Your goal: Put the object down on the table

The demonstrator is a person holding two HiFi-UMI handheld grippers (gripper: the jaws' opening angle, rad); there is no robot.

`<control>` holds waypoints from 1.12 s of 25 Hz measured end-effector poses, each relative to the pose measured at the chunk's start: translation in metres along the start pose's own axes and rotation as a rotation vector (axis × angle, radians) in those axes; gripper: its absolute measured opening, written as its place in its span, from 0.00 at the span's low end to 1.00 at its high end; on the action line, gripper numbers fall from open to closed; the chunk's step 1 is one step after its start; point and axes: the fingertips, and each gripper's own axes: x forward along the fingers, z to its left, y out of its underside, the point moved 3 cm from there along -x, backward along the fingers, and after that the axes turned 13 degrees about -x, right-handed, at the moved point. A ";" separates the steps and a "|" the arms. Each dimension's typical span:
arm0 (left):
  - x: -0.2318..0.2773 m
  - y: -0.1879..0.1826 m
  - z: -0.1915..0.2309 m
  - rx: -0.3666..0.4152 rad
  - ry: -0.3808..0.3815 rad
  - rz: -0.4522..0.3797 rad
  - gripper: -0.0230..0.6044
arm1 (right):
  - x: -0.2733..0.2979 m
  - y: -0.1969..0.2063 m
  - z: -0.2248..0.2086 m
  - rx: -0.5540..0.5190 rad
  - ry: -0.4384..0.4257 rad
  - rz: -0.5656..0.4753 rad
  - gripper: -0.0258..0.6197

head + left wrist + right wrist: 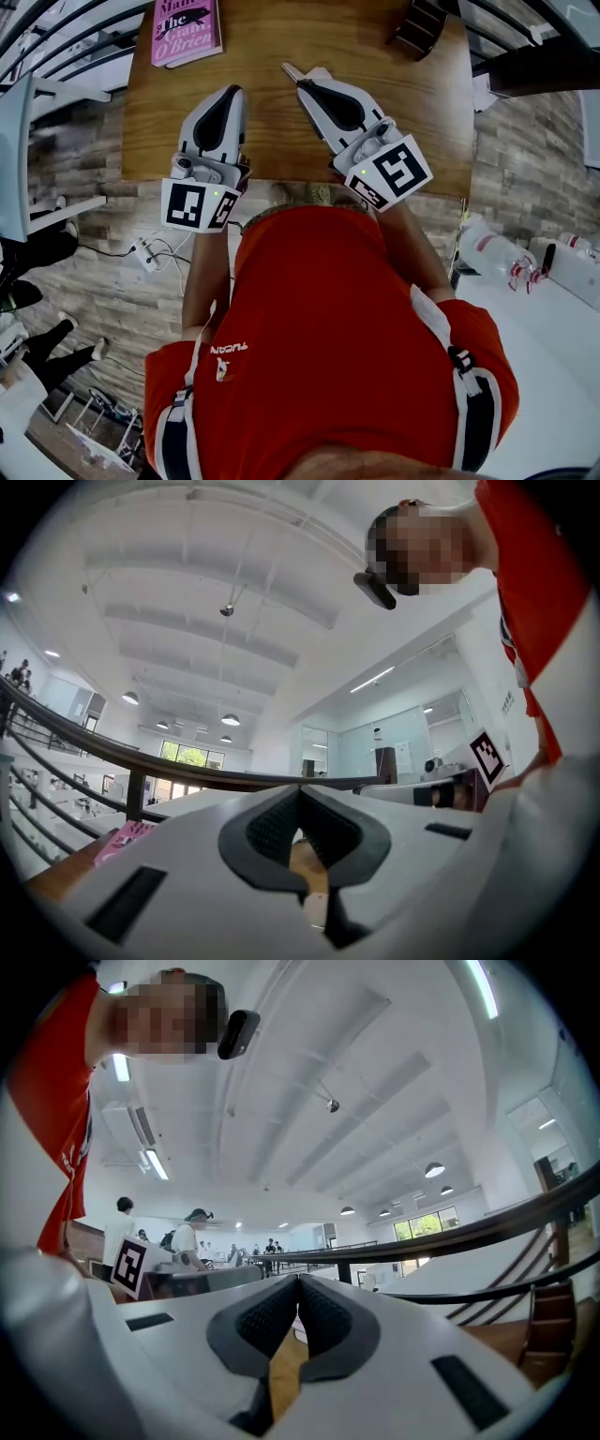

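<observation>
A pink book (187,30) lies flat on the far left corner of the wooden table (272,131); the same book (125,840) shows low at the left of the left gripper view. My left gripper (233,91) hovers over the table's near left part, its jaws pressed together with nothing between them. My right gripper (290,69) reaches further in, angled to the upper left, and its jaws also meet with nothing held. The closed tips of the left gripper (300,792) and of the right gripper (298,1283) show in their own views.
A dark wooden item (419,26) sits at the table's far right edge. Black railings (56,47) run behind the table. A power strip (150,251) lies on the floor at the left. A white surface (525,356) with bottles (495,248) stands to the right.
</observation>
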 end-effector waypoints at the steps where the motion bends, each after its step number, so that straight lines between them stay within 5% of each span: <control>1: -0.001 0.000 0.000 -0.001 -0.002 -0.001 0.05 | 0.000 -0.001 -0.001 -0.007 0.004 0.000 0.08; 28: -0.005 -0.003 0.008 -0.001 -0.044 -0.013 0.05 | 0.011 0.003 -0.006 -0.058 -0.031 0.029 0.08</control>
